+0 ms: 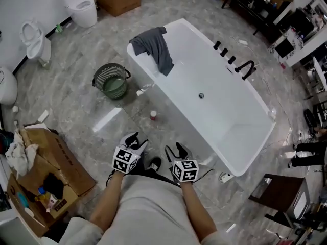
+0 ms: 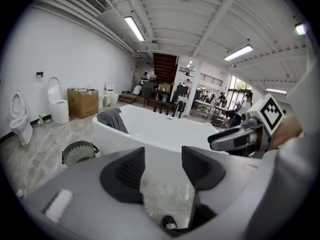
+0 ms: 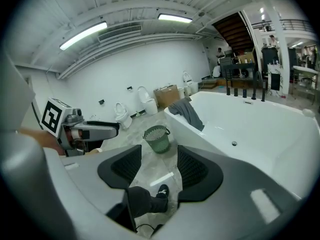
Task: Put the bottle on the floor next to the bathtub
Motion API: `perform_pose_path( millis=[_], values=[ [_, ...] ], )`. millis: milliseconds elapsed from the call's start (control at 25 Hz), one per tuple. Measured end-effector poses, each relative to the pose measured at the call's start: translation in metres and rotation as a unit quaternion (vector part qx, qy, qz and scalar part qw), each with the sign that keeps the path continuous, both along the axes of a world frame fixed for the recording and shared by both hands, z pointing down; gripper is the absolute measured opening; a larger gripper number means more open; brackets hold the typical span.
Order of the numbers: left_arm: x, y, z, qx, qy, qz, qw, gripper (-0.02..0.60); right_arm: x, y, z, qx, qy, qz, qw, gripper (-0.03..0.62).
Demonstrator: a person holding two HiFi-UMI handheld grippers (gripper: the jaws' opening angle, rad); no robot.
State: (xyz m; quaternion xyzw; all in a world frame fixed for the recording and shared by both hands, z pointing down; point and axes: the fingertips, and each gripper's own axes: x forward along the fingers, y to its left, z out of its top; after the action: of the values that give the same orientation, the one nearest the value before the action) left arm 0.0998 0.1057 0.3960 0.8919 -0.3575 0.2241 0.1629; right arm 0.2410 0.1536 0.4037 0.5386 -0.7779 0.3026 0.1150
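With the left tool (image 1: 137, 141) and the right tool (image 1: 175, 149) both hanging spread and empty, the bottle (image 1: 153, 115) is already standing on the floor (image 1: 76, 106) just beside the bathtub (image 1: 184, 111) — so the person's shoe (image 1: 153, 163), stepping forward, is risking knocking it over.

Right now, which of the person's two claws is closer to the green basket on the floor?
Left. In the head view the left claw hangs below and slightly right of the green basket. The right claw sits farther right, beside the bathtub.
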Motion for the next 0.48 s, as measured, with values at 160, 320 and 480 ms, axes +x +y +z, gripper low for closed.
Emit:
perform_pose_path(
  millis=[160, 320, 480],
  values=[
    [0.006, -0.007, -0.002, -0.003, 0.005, -0.002, 1.0, 0.284, -0.006, -0.009, -0.005, 0.006, 0.003, -0.012, 1.0, 0.225],
    [0.004, -0.008, -0.007, -0.002, 0.002, 0.002, 1.0, 0.276, -0.015, -0.014, -0.008, 0.008, -0.005, -0.02, 1.0, 0.22],
    [-0.001, -0.011, -0.005, -0.005, 0.006, 0.001, 1.0, 0.276, -0.024, -0.019, -0.004, 0.008, -0.008, -0.03, 0.999, 0.171]
  ],
)
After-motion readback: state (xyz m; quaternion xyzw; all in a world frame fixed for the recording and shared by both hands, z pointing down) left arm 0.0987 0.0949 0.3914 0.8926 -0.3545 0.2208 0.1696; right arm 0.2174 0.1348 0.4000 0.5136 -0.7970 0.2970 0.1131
